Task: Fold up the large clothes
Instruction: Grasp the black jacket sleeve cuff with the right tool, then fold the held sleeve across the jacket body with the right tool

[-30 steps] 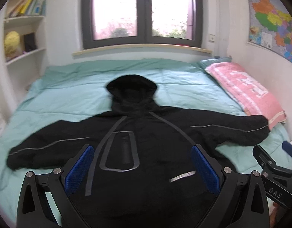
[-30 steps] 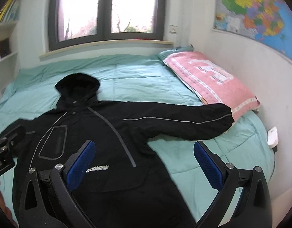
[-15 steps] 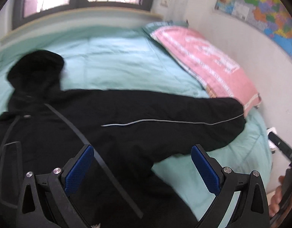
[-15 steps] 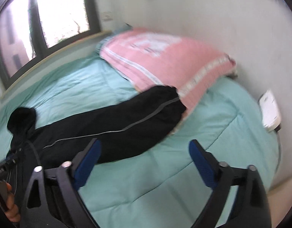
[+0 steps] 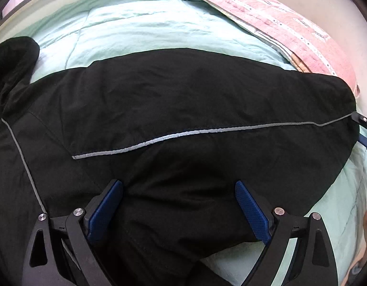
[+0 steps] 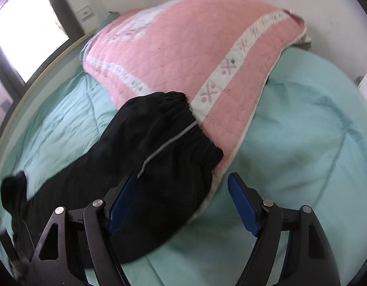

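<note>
One black jacket (image 5: 183,100) lies on one bed with a mint green quilt (image 5: 145,23), its one visible sleeve (image 6: 159,147) reaching toward the bed's right edge. One pink quilted blanket (image 6: 188,54) lies along that edge. Two grippers show, the left gripper (image 5: 179,211) and the right gripper (image 6: 182,205), each with two blue pads.

The jacket (image 5: 183,109) lies on the bed (image 5: 145,23), its sleeve cuff (image 6: 183,128) touching the pillow (image 6: 195,47).
</note>
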A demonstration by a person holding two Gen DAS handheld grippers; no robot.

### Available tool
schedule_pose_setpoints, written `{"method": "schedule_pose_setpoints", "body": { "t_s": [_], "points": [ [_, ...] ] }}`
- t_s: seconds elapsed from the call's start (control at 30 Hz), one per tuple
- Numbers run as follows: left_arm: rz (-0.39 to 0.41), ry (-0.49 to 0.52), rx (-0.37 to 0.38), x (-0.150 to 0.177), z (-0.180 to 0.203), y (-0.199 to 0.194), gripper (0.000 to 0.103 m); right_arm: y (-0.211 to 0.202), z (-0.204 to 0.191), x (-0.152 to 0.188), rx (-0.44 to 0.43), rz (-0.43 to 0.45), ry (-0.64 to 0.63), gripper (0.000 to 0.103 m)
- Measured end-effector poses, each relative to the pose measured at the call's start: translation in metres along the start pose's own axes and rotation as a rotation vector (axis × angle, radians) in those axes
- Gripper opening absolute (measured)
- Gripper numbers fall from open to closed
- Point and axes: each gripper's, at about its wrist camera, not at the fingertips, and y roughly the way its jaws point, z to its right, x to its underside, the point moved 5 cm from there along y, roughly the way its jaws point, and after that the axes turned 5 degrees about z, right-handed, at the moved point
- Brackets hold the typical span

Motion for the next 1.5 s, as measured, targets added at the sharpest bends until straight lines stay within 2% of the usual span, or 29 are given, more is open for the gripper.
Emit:
{"method": "schedule_pose_setpoints", "body": {
  "t_s": [0.07,0.1,0.13,0.17,0.2,0.33,0.4,0.47,0.57,0.67,0.77,0.9,0.97,1.1,1.23,1.33,1.37,1.5],
  "points": [
    [0.007,0.008,-0.006,0.0,0.002,-0.003,0.095,0.015,-0.001,0.001,-0.032,-0.043,0.026,0.078],
    [0.01,0.01,-0.008,0.0,0.003,-0.003,0.095,0.017,-0.004,0.002,-0.05,-0.051,0.022,0.059],
    [0.013,0.01,-0.007,0.0,0.003,-0.004,0.095,0.015,-0.008,0.002,-0.048,-0.048,0.006,0.054],
    [0.026,0.007,-0.004,-0.001,0.004,-0.01,0.095,0.007,-0.012,0.001,-0.021,-0.016,-0.024,0.038],
    [0.037,0.008,0.002,-0.002,0.002,-0.015,0.092,-0.008,-0.018,-0.001,-0.005,0.04,-0.065,0.029],
    [0.141,0.046,0.046,-0.01,0.011,-0.058,0.089,-0.065,-0.038,-0.011,-0.047,0.224,-0.147,0.023],
    [0.148,0.06,0.041,-0.013,0.015,-0.064,0.089,-0.069,-0.04,-0.016,-0.042,0.242,-0.157,0.022],
    [0.06,0.026,0.072,-0.009,0.012,-0.044,0.089,-0.056,-0.038,-0.018,-0.022,0.216,-0.147,0.022],
    [-0.074,0.012,0.042,0.009,0.002,0.006,0.09,-0.014,-0.023,-0.01,0.014,0.11,-0.105,0.021],
    [-0.068,0.051,0.027,0.005,0.007,0.005,0.091,0.022,-0.013,-0.002,0.05,0.015,-0.101,0.021],
    [-0.048,0.047,0.062,0.0,0.003,-0.011,0.089,0.005,-0.024,-0.007,0.024,0.05,-0.133,0.019],
    [0.097,0.023,0.077,-0.008,-0.023,-0.079,0.088,-0.051,-0.074,-0.014,-0.096,0.133,-0.225,0.018],
    [0.168,0.02,0.035,-0.011,-0.045,-0.119,0.088,-0.08,-0.113,-0.011,-0.164,0.159,-0.274,0.017],
    [0.257,-0.003,-0.041,-0.003,-0.094,-0.18,0.088,-0.118,-0.199,0.006,-0.268,0.179,-0.38,0.017],
    [0.286,-0.032,-0.169,0.016,-0.162,-0.233,0.088,-0.145,-0.29,0.045,-0.355,0.171,-0.503,0.017],
    [0.297,-0.063,-0.216,0.036,-0.201,-0.255,0.088,-0.153,-0.348,0.081,-0.402,0.155,-0.569,0.017],
    [0.293,-0.077,-0.238,0.04,-0.222,-0.266,0.088,-0.157,-0.372,0.098,-0.426,0.142,-0.597,0.017],
    [0.306,-0.112,-0.289,0.069,-0.265,-0.291,0.088,-0.163,-0.44,0.162,-0.492,0.091,-0.685,0.017]
  ]
}}
